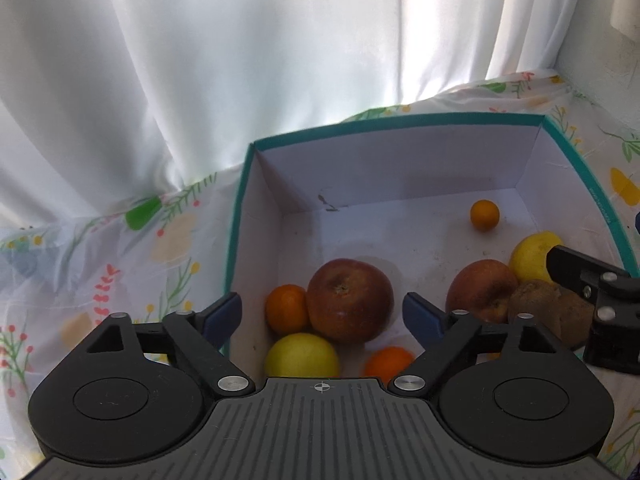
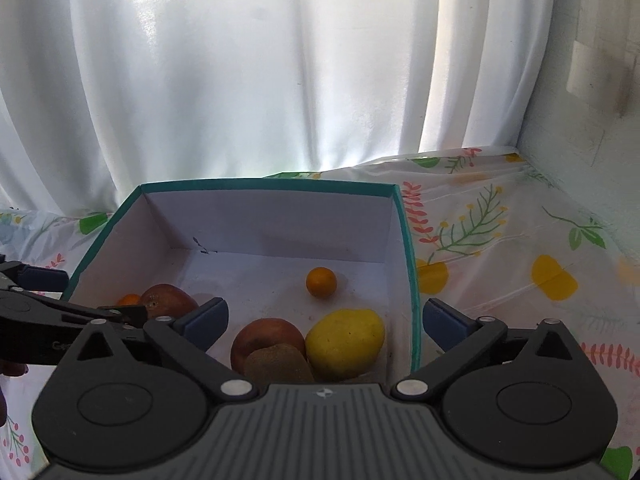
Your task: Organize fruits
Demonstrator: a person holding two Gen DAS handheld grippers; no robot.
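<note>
Teal-edged cardboard box (image 1: 400, 120) w/ white inner walls sits on a floral plastic tablecloth (image 1: 100, 248); a white curtain (image 1: 200, 60) hangs behind. All visible fruit lies inside the box.

Left to right in the left wrist view: left gripper (image 1: 322, 312) hangs over the box's near-left corner, jaws spread wide, nothing between the pads. Below it sits a cluster: small orange (image 1: 286, 308), large red apple (image 1: 350, 300), yellow-green apple (image 1: 302, 356), second orange (image 1: 388, 362), partly hidden. Further right: second red apple (image 1: 482, 290), brown kiwi (image 1: 548, 312) touching it, yellow lemon (image 1: 534, 256) behind. A tiny orange (image 1: 485, 215) lies alone near the back wall. Right gripper (image 2: 324, 320) hovers over the apple/kiwi/lemon group, jaws also spread wide, empty.

Handling, est.:
- Apples: firm, smooth, waxy, prob. heaviest. Grip across the widest girth; skin may slip.
- Oranges, lemon: pebbled rind, slight give, good friction. Take the lemon across its short axis.
- Kiwi: fuzzy, soft, bruises easily. Light squeeze, long sides.
- Round fruit rolls freely on the box's flat floor.
</note>
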